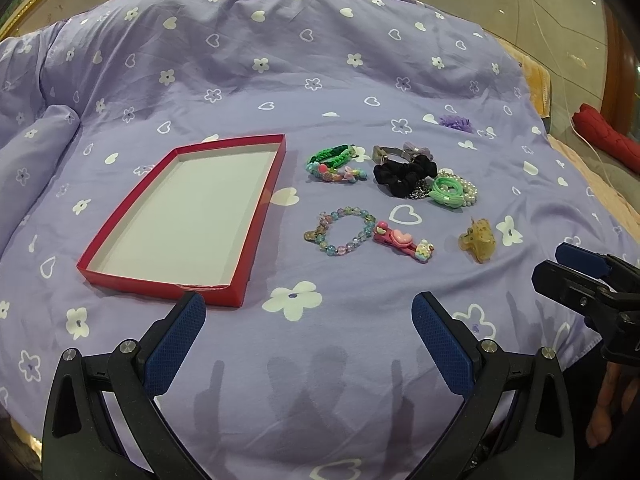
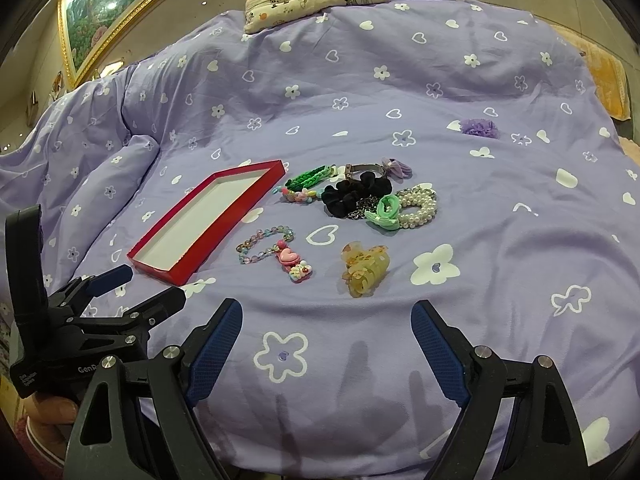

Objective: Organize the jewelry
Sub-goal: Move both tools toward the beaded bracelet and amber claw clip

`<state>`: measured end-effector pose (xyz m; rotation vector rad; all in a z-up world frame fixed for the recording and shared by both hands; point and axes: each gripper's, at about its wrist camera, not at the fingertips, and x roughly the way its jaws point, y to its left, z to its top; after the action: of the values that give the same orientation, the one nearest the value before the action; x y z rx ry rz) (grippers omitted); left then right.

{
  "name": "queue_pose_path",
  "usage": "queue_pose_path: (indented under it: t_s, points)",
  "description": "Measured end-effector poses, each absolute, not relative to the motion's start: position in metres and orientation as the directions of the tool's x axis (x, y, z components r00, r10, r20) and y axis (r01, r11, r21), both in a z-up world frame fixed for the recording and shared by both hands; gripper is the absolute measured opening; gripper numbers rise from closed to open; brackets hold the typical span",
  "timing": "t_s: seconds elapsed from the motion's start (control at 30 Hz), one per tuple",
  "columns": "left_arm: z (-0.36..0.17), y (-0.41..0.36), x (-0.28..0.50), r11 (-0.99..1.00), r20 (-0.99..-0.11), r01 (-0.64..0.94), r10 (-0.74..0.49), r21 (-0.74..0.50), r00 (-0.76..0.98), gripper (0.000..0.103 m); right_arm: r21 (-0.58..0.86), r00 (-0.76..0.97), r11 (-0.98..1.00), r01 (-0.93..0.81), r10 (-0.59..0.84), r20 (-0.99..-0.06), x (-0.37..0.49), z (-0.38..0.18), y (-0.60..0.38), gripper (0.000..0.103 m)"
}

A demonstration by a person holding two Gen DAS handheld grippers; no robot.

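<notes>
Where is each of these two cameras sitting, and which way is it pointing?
Left wrist: on the left gripper, looking across the bed at the red tray; open jaws below, right gripper at right.
Right wrist: on the right gripper, facing the yellow hair claw; left gripper at left.
Shared: tray, jewelry, purple blanket.

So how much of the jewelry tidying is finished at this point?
Nothing looks done: the red tray holds nothing. Both tools, left and right, hover open, holding nothing. The beaded bracelet, pink clip, amber claw clip and black scrunchie pile remain on the bedspread.
</notes>
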<state>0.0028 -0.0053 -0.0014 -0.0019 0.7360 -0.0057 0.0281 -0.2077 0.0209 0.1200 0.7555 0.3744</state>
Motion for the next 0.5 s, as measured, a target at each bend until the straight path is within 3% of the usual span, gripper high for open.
queue_pose_path:
  t_s: [0.5]
  points:
    - [-0.005,-0.006,0.019,0.999,-0.687,0.052,-0.038,0.0,0.725,0.103,0.255,0.648,0.924,-0.286,0.382,-0.659,0.041,0.017,-0.209,0.085]
